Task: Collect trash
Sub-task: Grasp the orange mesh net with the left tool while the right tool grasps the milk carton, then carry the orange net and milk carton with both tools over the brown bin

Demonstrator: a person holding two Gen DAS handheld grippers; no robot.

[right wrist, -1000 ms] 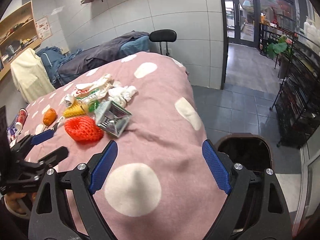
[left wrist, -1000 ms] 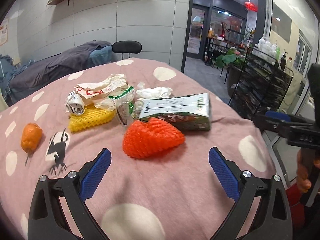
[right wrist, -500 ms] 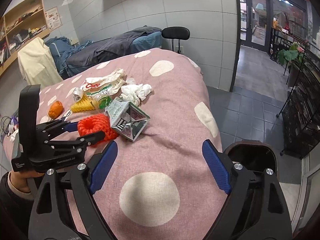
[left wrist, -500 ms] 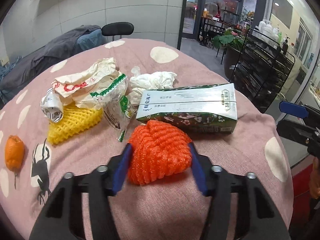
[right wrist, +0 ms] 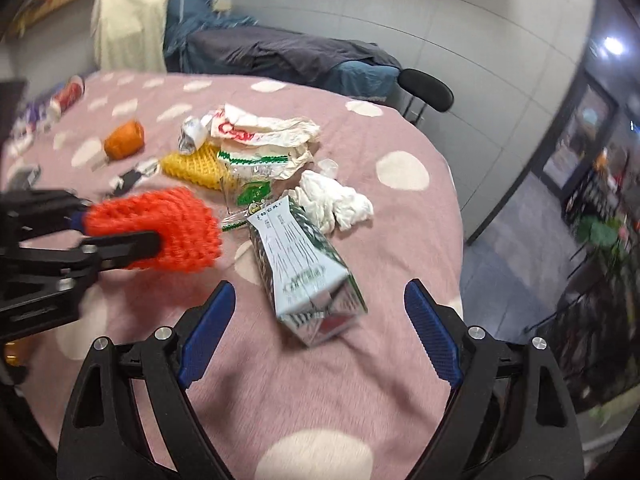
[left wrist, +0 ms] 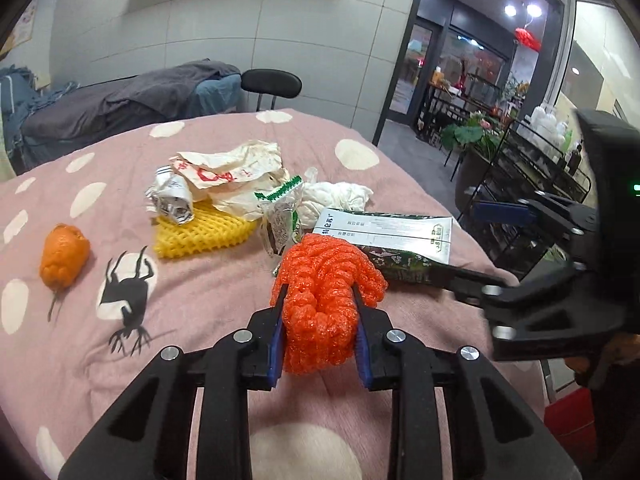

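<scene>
a: where's the red net [left wrist: 320, 304]?
b: squeezed between the left tool's [left wrist: 319, 334] blue pads, over the pink counter [left wrist: 192, 312], just beside the carton [right wrist: 304, 268].
a: and the right tool [right wrist: 316, 340]?
b: spread wide, empty, just short of the carton's near end.

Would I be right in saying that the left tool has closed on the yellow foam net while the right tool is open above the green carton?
Not quite: the left tool is closed on the orange-red foam net, as the left wrist view shows. The yellow foam net lies untouched on the tablecloth. The right tool is indeed open near the green carton.
</scene>
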